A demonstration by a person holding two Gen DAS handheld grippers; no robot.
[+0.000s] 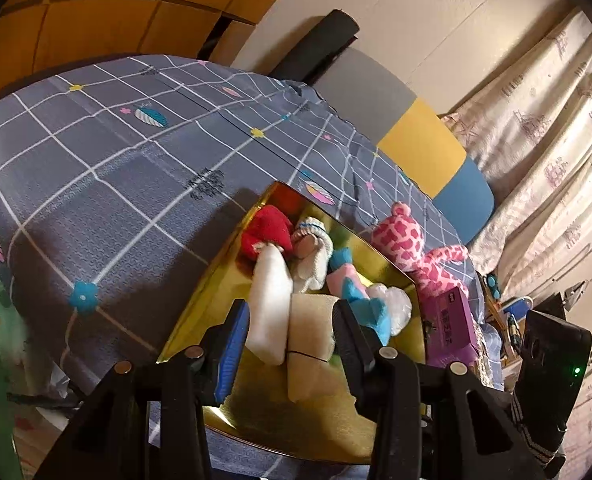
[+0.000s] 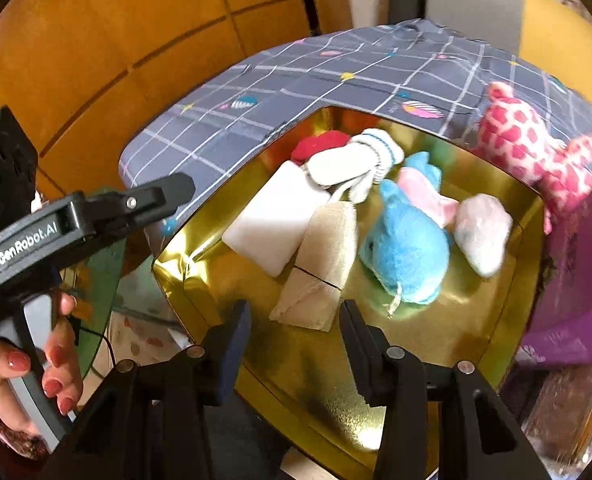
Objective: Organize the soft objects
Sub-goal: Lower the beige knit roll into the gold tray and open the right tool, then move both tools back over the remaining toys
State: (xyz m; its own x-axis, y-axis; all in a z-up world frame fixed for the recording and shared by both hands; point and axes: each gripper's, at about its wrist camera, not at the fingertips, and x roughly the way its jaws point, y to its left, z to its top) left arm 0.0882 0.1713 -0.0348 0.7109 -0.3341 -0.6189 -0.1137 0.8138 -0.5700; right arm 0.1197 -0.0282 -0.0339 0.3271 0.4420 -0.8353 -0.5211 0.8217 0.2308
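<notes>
A gold box (image 2: 508, 308) on the bed holds soft things: a white foam block (image 2: 272, 220), a beige pouch (image 2: 320, 264), a blue plush dolphin (image 2: 408, 248), a pink item (image 2: 420, 192), a white glove (image 2: 352, 164), a red plush (image 2: 320, 142) and a white bag (image 2: 482, 232). A pink spotted plush (image 2: 520, 140) lies outside the box's far right rim. My left gripper (image 1: 292, 332) is open and empty above the pouch (image 1: 310, 336) and foam block (image 1: 270, 300). My right gripper (image 2: 294, 340) is open and empty over the box's near side.
The bed has a grey checked sheet (image 1: 108, 168). A purple box (image 2: 576, 280) stands right of the gold box. Orange wooden panels (image 2: 116, 40) lie behind the bed. Curtains (image 1: 556, 152) hang at the right. The left gripper's body (image 2: 76, 216) and the hand holding it show at left.
</notes>
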